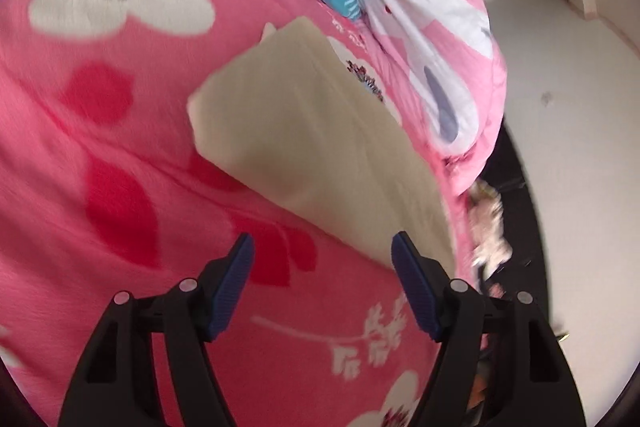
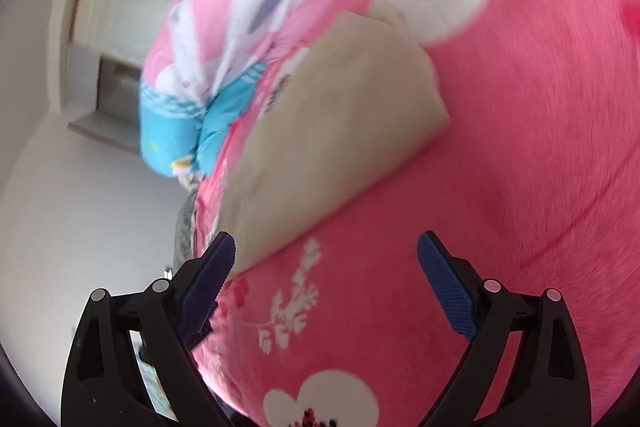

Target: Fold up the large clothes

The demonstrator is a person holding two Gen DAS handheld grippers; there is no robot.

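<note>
Garment: one beige garment (image 1: pixel 308 131), lying on the pink floral blanket (image 1: pixel 120 187) near the bed's edge
Progress: looks like it's already folded into a neat flat rectangle, so I'd guess mostly done, maybe one last fold or tidy-up
Left tool (image 1: pixel 322 287): wide, nothing in it, hovering just short of the beige edge
Right tool (image 2: pixel 326 291): wide too, empty
Other stuff: one rumpled pink-white-blue quilt (image 1: pixel 432 39) behind it
Count: two tools, one garment

Pink blanket (image 1: pixel 100 167) lay bare ahead of both tools; folded beige cloth (image 1: pixel 304 147) and quilt heap (image 1: pixel 432 39) blocked the far side.
</note>
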